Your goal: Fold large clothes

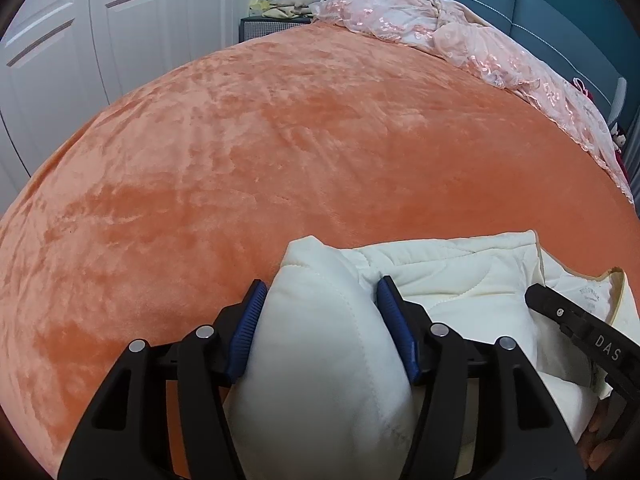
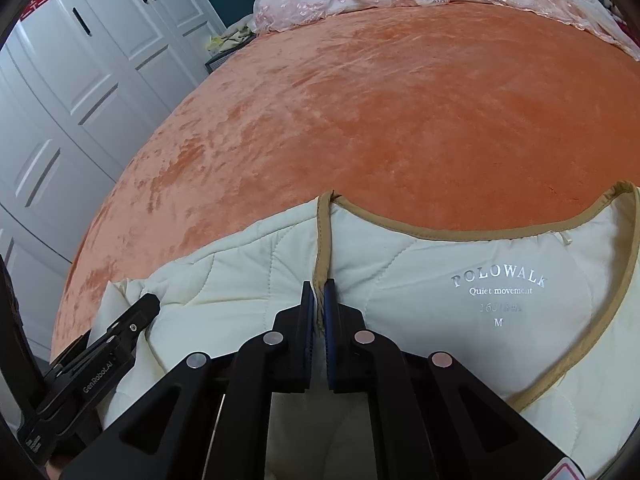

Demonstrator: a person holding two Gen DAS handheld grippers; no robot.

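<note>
A cream quilted jacket with tan trim and a printed neck label lies at the near edge of the orange bed cover. My right gripper is shut on the tan-trimmed front edge just below the neckline. In the left wrist view my left gripper is shut on a thick padded fold of the jacket, its blue pads pressing into both sides of the bulge. The two grippers sit close together: the left one's finger shows at the lower left of the right wrist view, and the right one's finger rests on the cloth.
The orange bed cover spreads wide beyond the jacket. A pink lace cloth is heaped along the far edge by the blue headboard. White wardrobe doors stand to the left, with a small bedside cabinet holding clutter.
</note>
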